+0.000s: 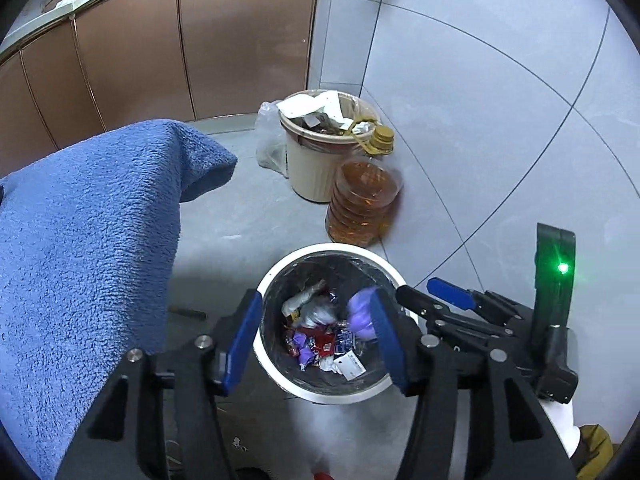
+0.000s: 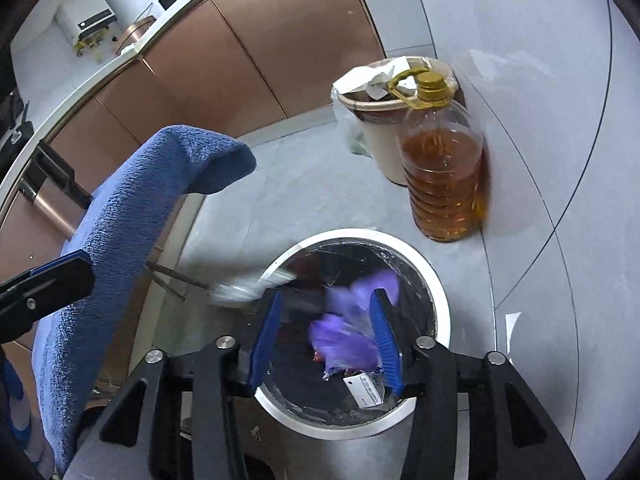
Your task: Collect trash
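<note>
A white round trash bin (image 1: pixel 280 380) with a black liner stands on the floor and holds several wrappers (image 1: pixel 316 340). It also shows in the right wrist view (image 2: pixel 440 292). My left gripper (image 1: pixel 316 344) hangs open above the bin with nothing between its jaws. My right gripper (image 2: pixel 326 340) is open right over the bin, and a blurred purple wrapper (image 2: pixel 348 340) is in the air between its jaws, loose. That wrapper (image 1: pixel 362 312) shows in the left wrist view too, beside the right gripper's fingers (image 1: pixel 448 294).
A blue towel (image 1: pixel 88 260) drapes over a frame at the left. A beige bin (image 1: pixel 320 160) full of paper and a big oil bottle (image 2: pixel 444 172) stand by the tiled wall. Brown cabinets (image 1: pixel 160 52) run along the back.
</note>
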Available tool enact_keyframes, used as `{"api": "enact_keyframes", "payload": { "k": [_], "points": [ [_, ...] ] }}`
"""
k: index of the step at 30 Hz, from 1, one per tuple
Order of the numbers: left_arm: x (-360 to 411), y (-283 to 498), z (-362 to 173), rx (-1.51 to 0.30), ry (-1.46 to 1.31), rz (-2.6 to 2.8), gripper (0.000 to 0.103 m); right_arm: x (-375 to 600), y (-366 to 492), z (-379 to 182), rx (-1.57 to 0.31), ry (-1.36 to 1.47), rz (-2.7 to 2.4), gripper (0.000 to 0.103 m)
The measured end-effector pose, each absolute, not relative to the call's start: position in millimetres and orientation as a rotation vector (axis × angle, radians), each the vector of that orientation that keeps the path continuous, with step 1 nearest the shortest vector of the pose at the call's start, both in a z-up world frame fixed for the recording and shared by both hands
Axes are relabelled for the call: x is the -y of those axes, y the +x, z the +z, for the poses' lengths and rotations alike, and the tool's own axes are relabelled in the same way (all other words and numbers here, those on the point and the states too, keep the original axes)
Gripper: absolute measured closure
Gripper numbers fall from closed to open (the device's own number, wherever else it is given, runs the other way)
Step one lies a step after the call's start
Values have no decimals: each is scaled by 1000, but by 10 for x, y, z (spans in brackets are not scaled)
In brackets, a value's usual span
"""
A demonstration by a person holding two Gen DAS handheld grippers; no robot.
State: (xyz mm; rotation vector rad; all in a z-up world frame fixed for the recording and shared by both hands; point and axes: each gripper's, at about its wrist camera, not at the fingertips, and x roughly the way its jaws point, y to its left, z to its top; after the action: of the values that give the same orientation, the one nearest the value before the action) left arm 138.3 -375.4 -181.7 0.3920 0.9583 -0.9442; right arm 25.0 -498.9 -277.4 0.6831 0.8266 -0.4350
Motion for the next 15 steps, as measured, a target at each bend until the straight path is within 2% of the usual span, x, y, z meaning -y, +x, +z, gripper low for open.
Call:
{"api": "enact_keyframes", "payload": {
  "k": [8,15],
  "points": [
    [3416,1352,-1507,-872,342,-907,49,4930,232,-2579,-801,657,-445,50],
    [2755,1366,-1020,-719,250,-783,49,4567,414,-1960,-723,552,-378,41]
  ]
}}
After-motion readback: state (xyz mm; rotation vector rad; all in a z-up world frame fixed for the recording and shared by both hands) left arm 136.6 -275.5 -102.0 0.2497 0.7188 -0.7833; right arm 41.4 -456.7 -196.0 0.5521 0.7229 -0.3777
